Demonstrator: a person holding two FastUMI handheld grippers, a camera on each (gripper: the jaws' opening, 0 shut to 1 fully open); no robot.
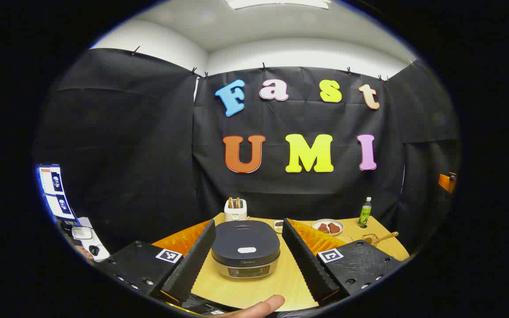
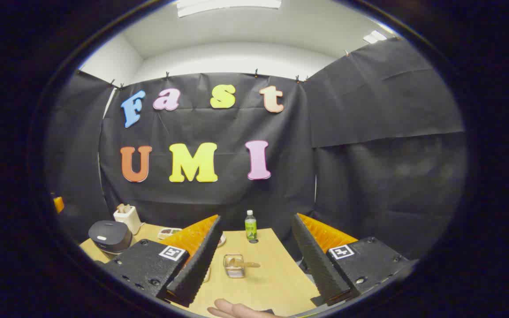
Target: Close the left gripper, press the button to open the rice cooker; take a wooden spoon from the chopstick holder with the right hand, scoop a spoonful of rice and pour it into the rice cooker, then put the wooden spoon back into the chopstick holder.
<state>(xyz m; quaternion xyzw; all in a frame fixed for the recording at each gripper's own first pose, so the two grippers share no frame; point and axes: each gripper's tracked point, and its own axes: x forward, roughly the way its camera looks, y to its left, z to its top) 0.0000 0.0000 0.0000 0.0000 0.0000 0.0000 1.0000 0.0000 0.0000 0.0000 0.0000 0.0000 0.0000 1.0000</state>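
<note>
Rice cooker (image 1: 245, 247) sits lid-down mid-table (image 1: 276, 282), framed between the wide-open left gripper (image 1: 248, 260) fingers. Pinch those together first, then poke the front button (probably that pale oval?). Right gripper (image 2: 254, 260) also gapes

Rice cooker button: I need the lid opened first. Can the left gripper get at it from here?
Probably yes: the rice cooker sits lid down straight ahead between the open left gripper fingers, bare table before it.
</note>
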